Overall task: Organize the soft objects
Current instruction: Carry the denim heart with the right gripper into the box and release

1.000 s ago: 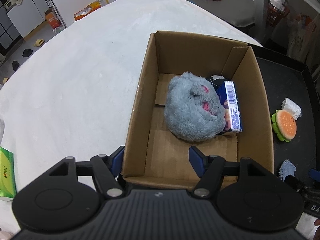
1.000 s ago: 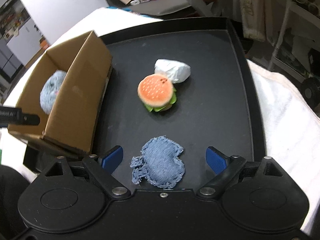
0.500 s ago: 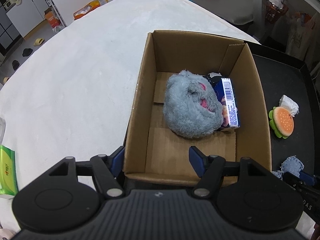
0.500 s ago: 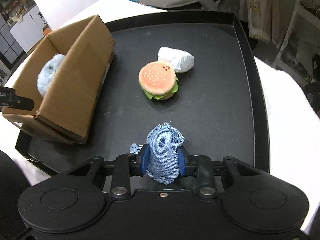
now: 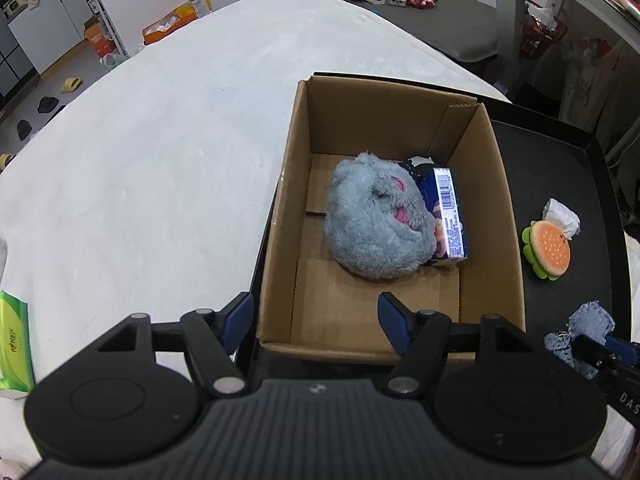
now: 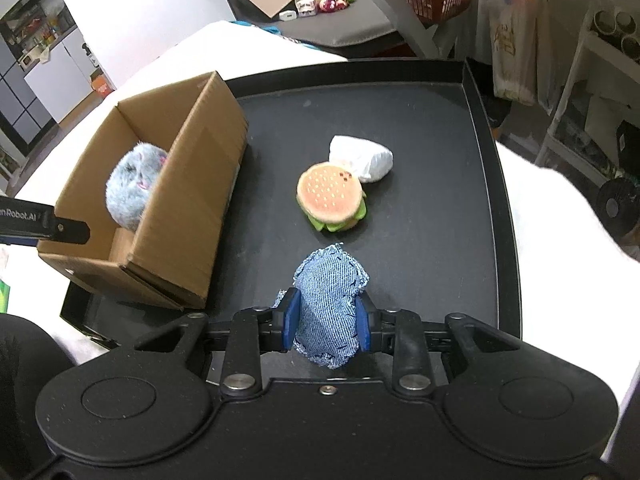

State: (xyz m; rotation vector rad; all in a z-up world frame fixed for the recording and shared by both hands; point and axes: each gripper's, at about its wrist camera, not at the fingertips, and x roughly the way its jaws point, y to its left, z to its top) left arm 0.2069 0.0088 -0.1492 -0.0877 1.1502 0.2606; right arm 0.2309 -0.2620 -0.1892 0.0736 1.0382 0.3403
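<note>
My right gripper is shut on a blue denim pouch and holds it above the black tray. The pouch also shows in the left wrist view. A plush hamburger and a white wrapped bundle lie on the tray beyond it. A cardboard box stands at the tray's left and holds a grey plush toy and a blue packet. My left gripper is open and empty, hovering over the box's near edge.
A white cloth-covered surface lies left of the box. A green tissue pack lies at its near left edge. A dark table with small toys and shelves stand behind the tray.
My right gripper closed on the denim pouch and lifted it off the tray. My left gripper has risen and pulled back a little above the box.
</note>
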